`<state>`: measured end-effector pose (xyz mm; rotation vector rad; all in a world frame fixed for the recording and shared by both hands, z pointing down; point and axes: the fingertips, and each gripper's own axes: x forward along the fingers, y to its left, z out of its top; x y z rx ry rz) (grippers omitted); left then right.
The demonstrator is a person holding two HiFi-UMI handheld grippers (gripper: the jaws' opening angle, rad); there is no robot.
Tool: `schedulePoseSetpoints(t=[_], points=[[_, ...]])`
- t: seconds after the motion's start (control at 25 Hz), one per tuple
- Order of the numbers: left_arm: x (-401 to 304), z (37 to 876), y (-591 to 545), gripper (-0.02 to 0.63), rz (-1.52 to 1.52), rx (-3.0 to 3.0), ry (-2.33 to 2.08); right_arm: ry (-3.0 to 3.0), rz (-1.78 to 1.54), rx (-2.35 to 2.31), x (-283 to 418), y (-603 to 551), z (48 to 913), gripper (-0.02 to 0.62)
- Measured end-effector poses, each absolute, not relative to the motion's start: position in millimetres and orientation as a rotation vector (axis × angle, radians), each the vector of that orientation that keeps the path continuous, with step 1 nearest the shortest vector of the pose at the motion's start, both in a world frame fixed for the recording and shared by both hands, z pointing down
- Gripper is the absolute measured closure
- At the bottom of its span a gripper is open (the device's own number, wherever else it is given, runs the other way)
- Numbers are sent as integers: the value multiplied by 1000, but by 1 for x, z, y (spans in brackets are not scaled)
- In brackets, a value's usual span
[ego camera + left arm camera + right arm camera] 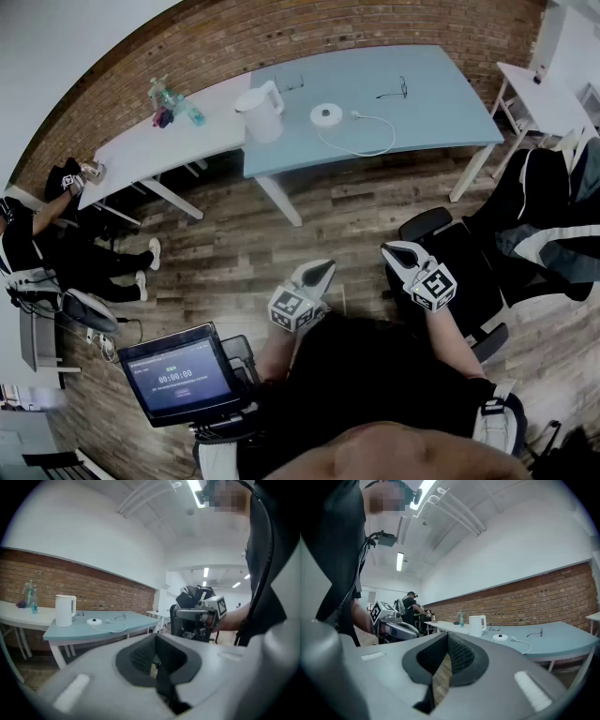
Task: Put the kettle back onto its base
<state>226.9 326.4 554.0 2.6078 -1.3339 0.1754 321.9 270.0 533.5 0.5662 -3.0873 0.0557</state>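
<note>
My left gripper [318,273] and right gripper [399,252] are shut, empty; the kettle [261,113] looks rigid, slick, perhaps water-heavy, so I'd take its handle [276,95].

Kettle and base apart on the far table

The white plastic kettle [261,111] stands near the left end of the pale blue curved table [441,112], just left of the round white kettle base [325,115], not touching it. The base's white cord [391,136] loops rightward. A white table [131,155] adjoins on the left.
</note>
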Motion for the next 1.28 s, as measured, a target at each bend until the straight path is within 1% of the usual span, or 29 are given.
schedulePoseSetpoints(t=[0.32,0.84,1.12,1.28], points=[[209,570,318,604,176,2610,-1389,-3077,62,542,316,265,539,592],[207,561,314,604,173,2602,-1402,-3103,29,504,307,258,531,592],[212,558,311,604,171,2602,-1385,-3097,29,528,314,256,529,592],[218,556,313,604,184,2603,-1362,-3123,90,511,316,258,526,592]])
